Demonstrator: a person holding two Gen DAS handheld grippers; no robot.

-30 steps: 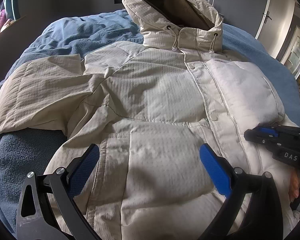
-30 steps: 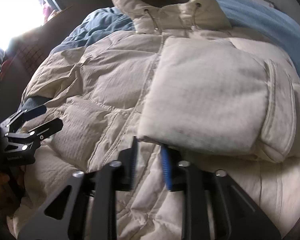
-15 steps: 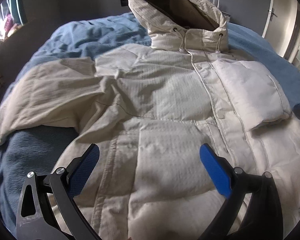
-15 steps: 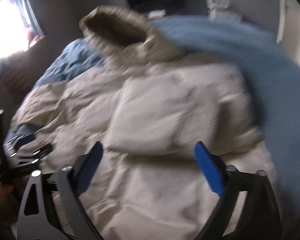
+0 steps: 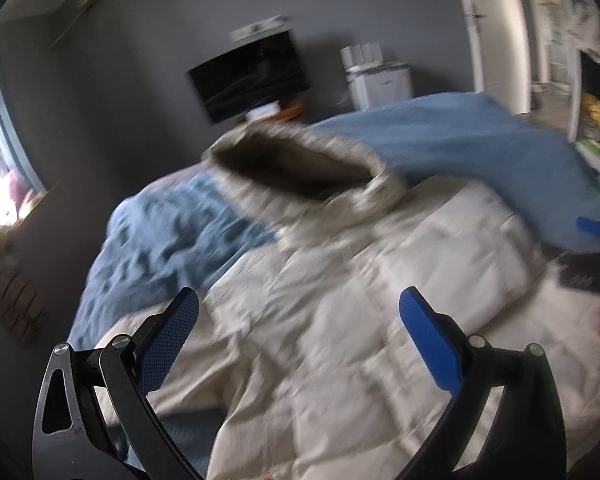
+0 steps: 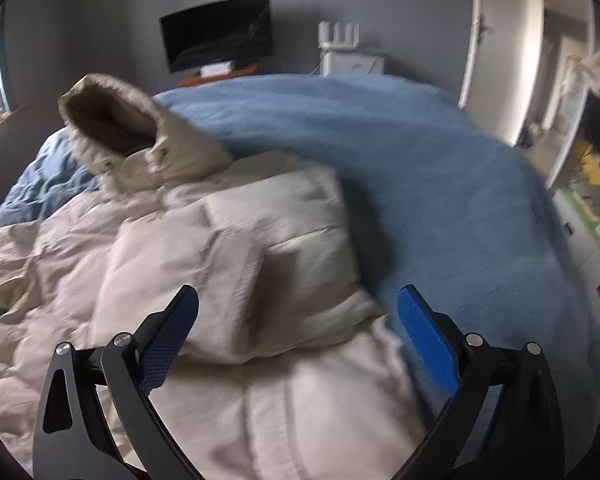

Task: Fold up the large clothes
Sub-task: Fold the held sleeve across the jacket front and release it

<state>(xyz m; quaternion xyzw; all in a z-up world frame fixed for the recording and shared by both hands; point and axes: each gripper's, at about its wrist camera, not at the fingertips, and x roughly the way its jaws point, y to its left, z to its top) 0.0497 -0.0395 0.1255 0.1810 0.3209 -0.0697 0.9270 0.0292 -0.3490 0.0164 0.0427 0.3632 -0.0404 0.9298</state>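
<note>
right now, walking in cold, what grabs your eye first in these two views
A big cream puffer jacket sprawls across the blue blanket, its hood standing open toward the far wall and one sleeve folded flat over the chest. Near the camera, the right gripper hangs open over the jacket's near edge, nothing between its blue pads. Behind the bed, a dark screen sits against the grey wall.

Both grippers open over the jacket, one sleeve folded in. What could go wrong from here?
1. The folded sleeve lies puffy and loose on the jacket; it may spring back open now that the right gripper is empty.
2. The hood stands up unfolded, so the final bundle may come out lumpy.
3. The left gripper sees a blurred view; a grab now may miss the other sleeve.
</note>
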